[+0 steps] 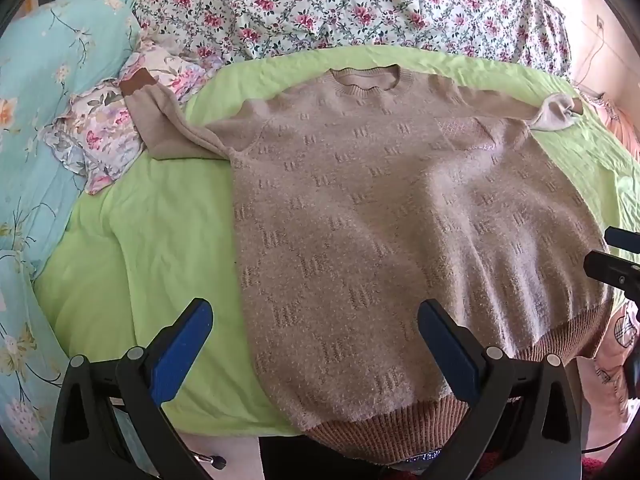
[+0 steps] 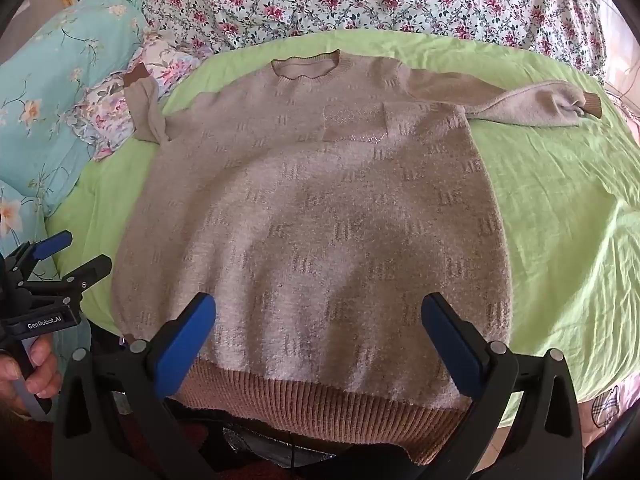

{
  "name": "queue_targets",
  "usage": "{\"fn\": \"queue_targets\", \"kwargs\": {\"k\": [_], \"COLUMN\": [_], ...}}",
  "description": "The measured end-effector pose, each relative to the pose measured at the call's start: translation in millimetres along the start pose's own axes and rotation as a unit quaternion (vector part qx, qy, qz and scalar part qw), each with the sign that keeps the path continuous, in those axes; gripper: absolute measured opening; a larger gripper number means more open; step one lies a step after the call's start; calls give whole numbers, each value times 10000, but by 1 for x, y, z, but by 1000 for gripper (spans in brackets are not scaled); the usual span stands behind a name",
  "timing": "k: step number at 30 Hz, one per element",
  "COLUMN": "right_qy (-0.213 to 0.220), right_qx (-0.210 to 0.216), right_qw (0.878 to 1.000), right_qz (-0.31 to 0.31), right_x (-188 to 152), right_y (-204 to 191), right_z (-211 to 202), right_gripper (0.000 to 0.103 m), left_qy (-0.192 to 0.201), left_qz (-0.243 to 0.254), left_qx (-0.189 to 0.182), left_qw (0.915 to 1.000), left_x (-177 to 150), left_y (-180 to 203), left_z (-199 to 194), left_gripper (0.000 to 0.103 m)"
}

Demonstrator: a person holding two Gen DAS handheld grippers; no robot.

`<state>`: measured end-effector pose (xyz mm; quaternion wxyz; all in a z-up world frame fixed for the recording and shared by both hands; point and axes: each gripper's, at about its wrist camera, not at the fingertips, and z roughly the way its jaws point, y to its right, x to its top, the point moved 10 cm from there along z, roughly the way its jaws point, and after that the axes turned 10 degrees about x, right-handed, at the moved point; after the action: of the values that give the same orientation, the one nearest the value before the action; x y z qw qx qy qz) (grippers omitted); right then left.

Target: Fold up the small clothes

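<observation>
A beige knit sweater [image 1: 380, 208] with a brown ribbed hem lies flat, front up, on a green sheet [image 1: 160, 248]; it also shows in the right wrist view [image 2: 320, 220]. Its sleeves spread out to both sides, the left cuff [image 1: 138, 84] resting on a floral pillow and the right cuff [image 2: 590, 106] on the sheet. My left gripper [image 1: 316, 316] is open and empty above the sweater's lower left part. My right gripper [image 2: 320, 312] is open and empty above the hem. Each gripper shows at the edge of the other's view, the left one in the right wrist view [image 2: 60, 256] and the right one in the left wrist view [image 1: 616, 260].
A floral quilt [image 1: 360, 0] is heaped behind the sweater. A turquoise flowered blanket [image 1: 48, 100] and a small floral pillow [image 1: 104, 136] lie at the left. Bare green sheet [image 2: 560, 220] lies to the right of the sweater. The bed's near edge is under the hem.
</observation>
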<state>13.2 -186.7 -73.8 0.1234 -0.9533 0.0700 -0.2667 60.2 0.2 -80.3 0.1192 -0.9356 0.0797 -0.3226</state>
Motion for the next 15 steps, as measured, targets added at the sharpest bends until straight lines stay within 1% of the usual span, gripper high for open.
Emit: {"fn": "queue_targets", "kwargs": {"k": [10, 11, 15], "right_qy": [4, 4, 6], "right_qx": [15, 15, 15], "right_qw": [10000, 10000, 10000], "right_qz": [0, 2, -6], "right_x": [0, 0, -2], "right_y": [3, 4, 7], "right_z": [2, 2, 2], "right_gripper": [102, 102, 102], "left_qy": [-7, -11, -25], "left_qz": [-1, 4, 16], "left_qx": [-10, -28, -14], "left_qw": [10000, 10000, 10000], "left_x": [-3, -1, 1], "left_y": [3, -3, -1], "left_z": [4, 4, 4], "left_gripper": [103, 103, 103]}}
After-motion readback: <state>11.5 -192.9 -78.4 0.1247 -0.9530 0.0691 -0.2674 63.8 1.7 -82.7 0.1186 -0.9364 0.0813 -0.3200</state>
